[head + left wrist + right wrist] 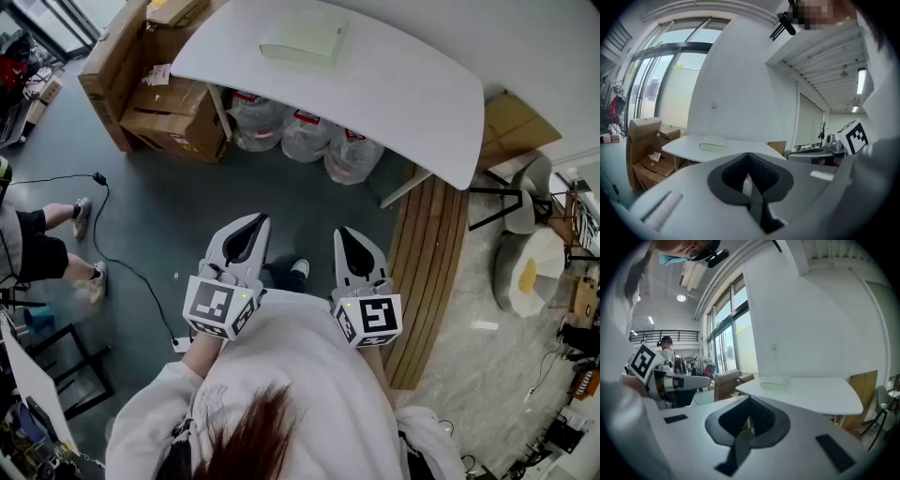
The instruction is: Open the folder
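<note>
In the head view the pale green folder (302, 42) lies closed at 12 o'clock on the white surface (403, 98), well apart from both grippers. The left gripper (255, 221) and the right gripper (343, 232) are held side by side over the grey floor (281, 192), both pointing toward 12 o'clock. Cardboard boxes (155, 98) stand at 10 o'clock and water bottles (302, 133) under the surface

In the left gripper view the fingers (774, 177) are pressed together with nothing held. The folder (712, 146) sits at 11 o'clock beyond them

In the right gripper view the fingers (771, 420) also meet at the tips, holding nothing. The folder (773, 382) rests at 1 o'clock on the surface (820, 398)
</note>
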The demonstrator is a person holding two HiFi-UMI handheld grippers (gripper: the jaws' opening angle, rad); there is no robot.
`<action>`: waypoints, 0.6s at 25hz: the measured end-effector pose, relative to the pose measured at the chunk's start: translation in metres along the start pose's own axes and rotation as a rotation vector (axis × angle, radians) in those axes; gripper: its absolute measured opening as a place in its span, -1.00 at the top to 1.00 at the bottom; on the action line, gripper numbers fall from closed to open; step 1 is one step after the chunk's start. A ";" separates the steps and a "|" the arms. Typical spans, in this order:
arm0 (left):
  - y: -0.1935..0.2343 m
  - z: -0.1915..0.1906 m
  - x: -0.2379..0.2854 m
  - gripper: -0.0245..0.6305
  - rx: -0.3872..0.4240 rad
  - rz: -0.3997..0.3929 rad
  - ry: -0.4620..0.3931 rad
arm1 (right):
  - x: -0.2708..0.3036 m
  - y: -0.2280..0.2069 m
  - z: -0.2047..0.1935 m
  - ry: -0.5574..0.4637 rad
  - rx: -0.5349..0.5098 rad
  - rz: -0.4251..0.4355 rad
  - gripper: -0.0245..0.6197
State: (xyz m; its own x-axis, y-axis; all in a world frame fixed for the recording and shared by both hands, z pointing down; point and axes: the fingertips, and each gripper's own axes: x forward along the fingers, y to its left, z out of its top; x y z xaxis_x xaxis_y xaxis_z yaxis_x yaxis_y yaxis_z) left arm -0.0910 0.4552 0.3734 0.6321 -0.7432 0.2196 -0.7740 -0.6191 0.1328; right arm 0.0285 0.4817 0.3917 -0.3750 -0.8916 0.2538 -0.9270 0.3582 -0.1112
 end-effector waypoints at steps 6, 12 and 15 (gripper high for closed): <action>0.003 0.009 -0.001 0.90 0.002 0.006 -0.024 | 0.001 0.000 0.006 -0.008 -0.007 0.000 0.90; 0.006 0.018 0.002 0.90 0.008 0.010 -0.049 | 0.006 0.000 0.014 -0.021 -0.017 0.004 0.90; 0.008 0.020 0.003 0.90 0.005 0.011 -0.057 | 0.008 0.000 0.016 -0.024 -0.020 0.002 0.90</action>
State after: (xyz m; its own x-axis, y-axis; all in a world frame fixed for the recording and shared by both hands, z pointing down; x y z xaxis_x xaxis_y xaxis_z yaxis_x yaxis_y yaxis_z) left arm -0.0945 0.4433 0.3554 0.6249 -0.7629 0.1660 -0.7807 -0.6121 0.1259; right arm 0.0256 0.4701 0.3783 -0.3768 -0.8972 0.2304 -0.9263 0.3654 -0.0920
